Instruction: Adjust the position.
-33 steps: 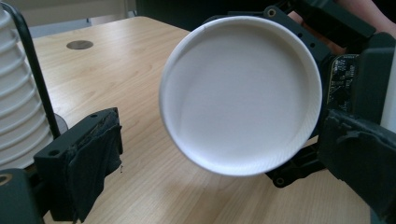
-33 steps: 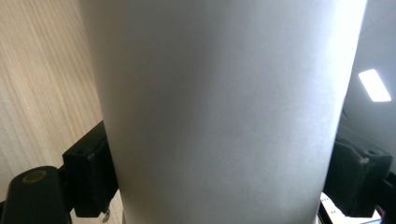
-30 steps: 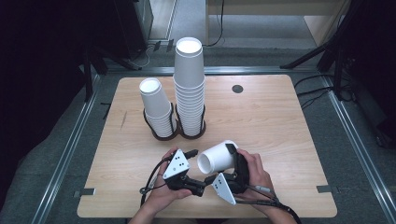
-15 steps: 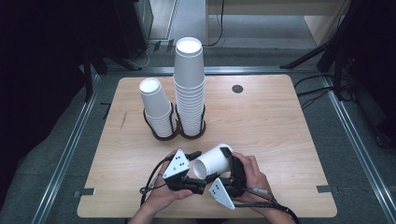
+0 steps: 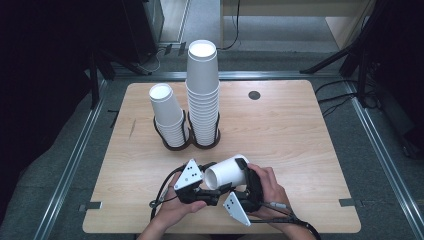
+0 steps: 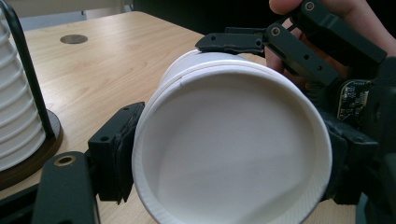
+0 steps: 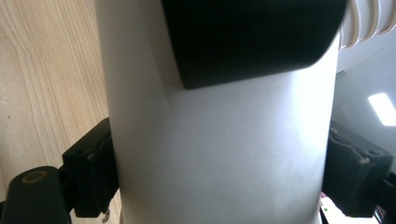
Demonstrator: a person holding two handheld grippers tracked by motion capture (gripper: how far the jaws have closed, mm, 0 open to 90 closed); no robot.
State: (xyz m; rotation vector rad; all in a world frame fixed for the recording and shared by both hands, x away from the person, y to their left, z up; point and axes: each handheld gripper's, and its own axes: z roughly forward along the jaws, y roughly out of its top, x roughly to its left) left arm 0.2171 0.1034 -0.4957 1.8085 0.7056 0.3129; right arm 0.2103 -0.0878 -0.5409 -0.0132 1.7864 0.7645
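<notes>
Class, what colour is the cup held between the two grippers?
White, inside and out. The cup shows best in the left gripper view, its open mouth facing the camera.

A paper cup (image 5: 227,172) is lying sideways between the left hand-held gripper (image 5: 212,192) and right hand-held gripper (image 5: 245,187); two cup stacks (image 5: 202,95) are standing beyond them on the desk (image 5: 300,135).

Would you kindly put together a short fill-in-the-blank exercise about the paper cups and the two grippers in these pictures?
1. The held white cup lies on its ____ above the table.
2. The left gripper has just been closing its jaws on the cup's ____ end.
3. The right gripper is clamped on the cup's ____.
4. The holder carries ____ stacks of cups.

Missing words: side; open; body; two
</notes>
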